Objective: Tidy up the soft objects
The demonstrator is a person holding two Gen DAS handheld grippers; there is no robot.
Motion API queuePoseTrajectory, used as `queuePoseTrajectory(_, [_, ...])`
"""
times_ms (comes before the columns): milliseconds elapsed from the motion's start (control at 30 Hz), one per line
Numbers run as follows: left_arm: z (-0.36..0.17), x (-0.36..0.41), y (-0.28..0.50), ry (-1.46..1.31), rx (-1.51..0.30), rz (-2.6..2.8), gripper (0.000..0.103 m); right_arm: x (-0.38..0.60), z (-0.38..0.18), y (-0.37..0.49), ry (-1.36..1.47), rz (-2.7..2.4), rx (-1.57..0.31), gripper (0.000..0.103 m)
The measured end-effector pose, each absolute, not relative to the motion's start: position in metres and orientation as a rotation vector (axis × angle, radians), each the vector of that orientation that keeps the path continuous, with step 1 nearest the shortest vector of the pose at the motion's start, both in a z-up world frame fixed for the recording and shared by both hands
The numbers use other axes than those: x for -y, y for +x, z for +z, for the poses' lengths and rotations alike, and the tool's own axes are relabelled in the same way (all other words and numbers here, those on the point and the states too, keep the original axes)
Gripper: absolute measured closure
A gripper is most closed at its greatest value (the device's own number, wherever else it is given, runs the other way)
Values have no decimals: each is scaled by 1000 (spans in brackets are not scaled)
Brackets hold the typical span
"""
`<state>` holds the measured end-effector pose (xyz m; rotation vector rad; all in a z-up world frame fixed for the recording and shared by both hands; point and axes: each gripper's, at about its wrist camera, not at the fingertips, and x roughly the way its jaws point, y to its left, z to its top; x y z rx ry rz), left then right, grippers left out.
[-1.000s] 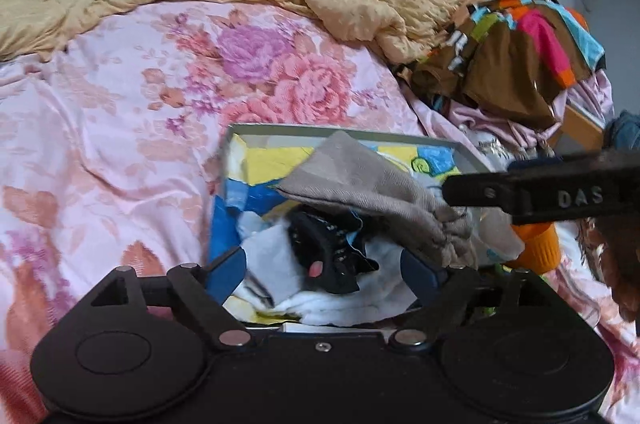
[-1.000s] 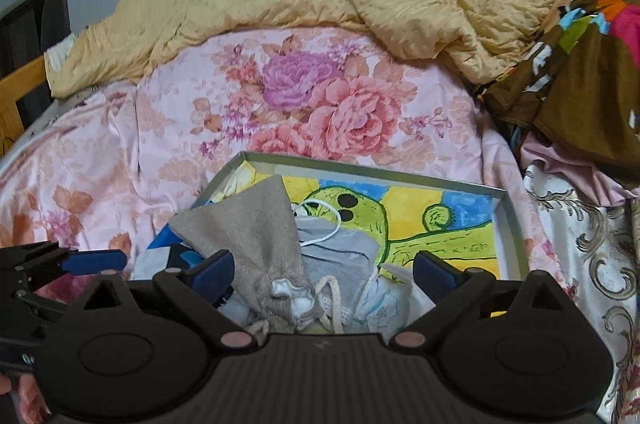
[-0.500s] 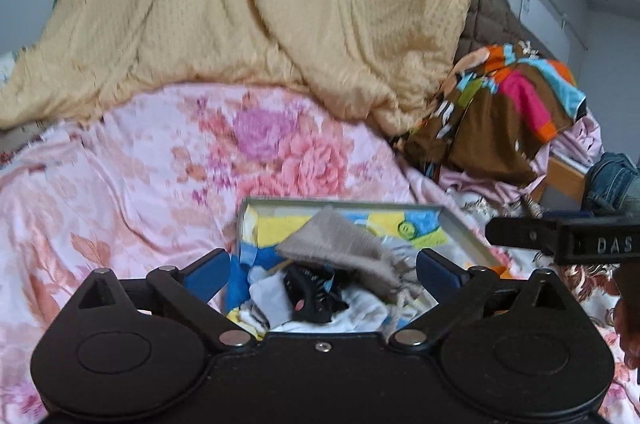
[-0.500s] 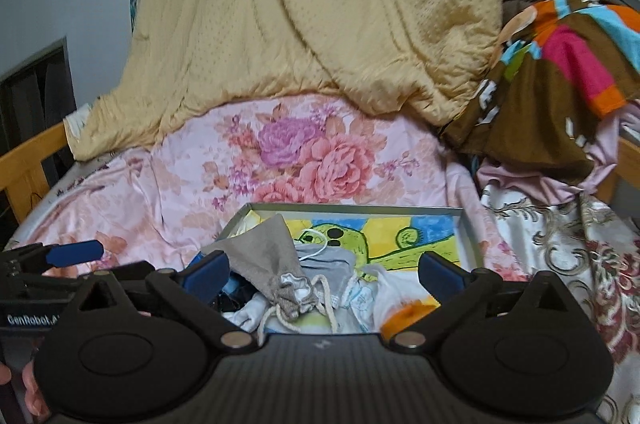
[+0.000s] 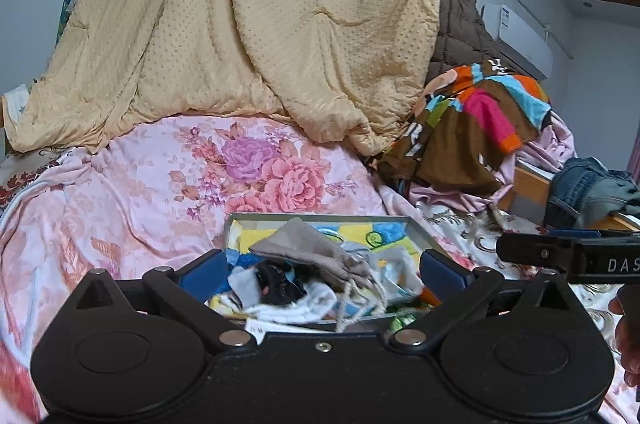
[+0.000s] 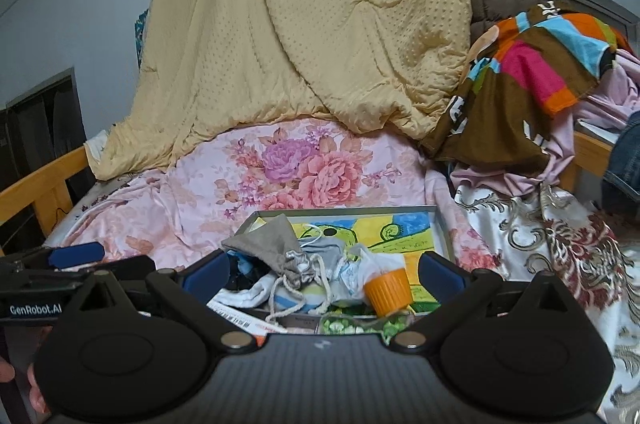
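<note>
1. Both grippers have drawn back and tilted up since a second ago: the tray [image 6: 439,224] sat large and close then, and now looks small and low, with far more of the yellow blanket [image 5: 280,35] and the wall above it in sight.
2. Left gripper [image 5: 322,270] has its blue fingers spread wide with nothing between them, the tray's pile showing through the gap.
3. Right gripper [image 6: 324,270] is likewise spread wide and holds nothing.
4. On the floral bedsheet [image 6: 200,207] the tray lies at 6 o'clock in both views, its cartoon-printed floor bare toward the far right corner.
5. Heaped in the tray's near half are the soft things: a grey drawstring pouch [image 6: 268,244] on top at the left, its cords trailing toward 6 o'clock, over white cloth [image 5: 296,306] and a black item [image 5: 278,284] too blurred to name.
6. An orange ribbed cap [image 6: 388,290] stands at the pile's right edge.
7. Colourful clothes [image 6: 532,63] are piled at 2 o'clock, beside the blanket.
</note>
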<state>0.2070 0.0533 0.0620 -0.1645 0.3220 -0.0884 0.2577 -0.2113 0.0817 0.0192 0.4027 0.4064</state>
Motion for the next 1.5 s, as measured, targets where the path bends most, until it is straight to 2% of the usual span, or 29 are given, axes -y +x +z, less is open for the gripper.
queuePoseTrajectory(567, [48, -29, 142, -161, -354, -88, 1, 236, 69, 192, 24, 401, -399, 0])
queuePoseTrajectory(1500, [27, -27, 118, -173, -428, -55, 1, 252, 29, 157, 102, 361, -438, 0])
